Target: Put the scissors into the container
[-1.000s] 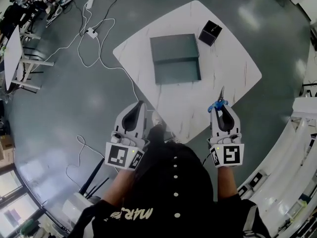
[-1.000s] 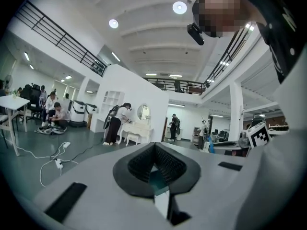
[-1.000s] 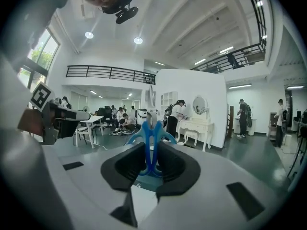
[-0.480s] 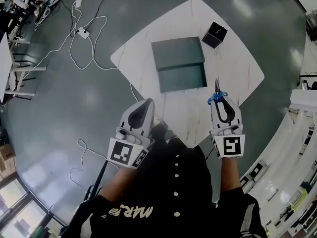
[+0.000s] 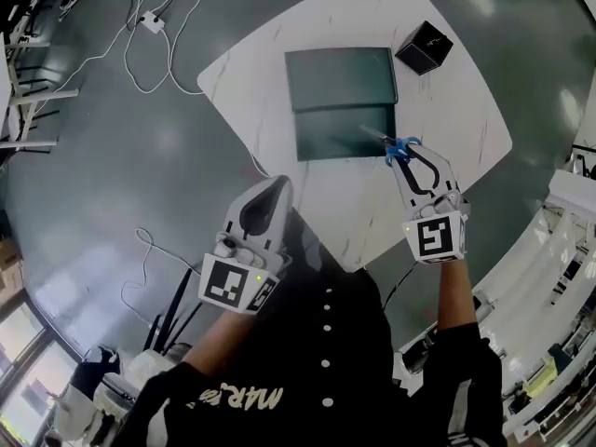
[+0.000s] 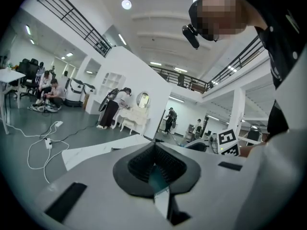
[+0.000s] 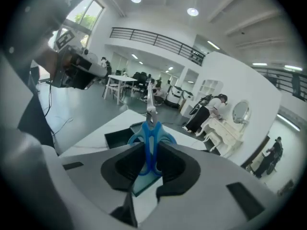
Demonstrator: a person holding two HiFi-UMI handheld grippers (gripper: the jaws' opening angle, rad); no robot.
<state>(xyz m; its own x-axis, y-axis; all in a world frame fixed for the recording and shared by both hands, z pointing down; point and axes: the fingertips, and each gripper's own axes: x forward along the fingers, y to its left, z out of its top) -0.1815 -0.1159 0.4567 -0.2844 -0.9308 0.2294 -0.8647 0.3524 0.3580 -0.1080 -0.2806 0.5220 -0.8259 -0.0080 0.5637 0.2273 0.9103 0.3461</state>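
The right gripper [image 5: 408, 161] pinches blue scissors [image 5: 399, 146] by their plastic loops, blades over the near right corner of the container [image 5: 321, 138]. Probably light, stiff, sharp-tipped. The left gripper [image 5: 277, 184] is pressed together, empty.

container [image 5: 337, 134] mid-table [image 5: 466, 124] | box [image 5: 424, 47] behind-right of container | scissors [image 5: 399, 147] at container's right edge

Glossy grey floor [image 5: 93, 184], white marble table [image 5: 466, 128], black balcony railings [image 6: 72, 17]
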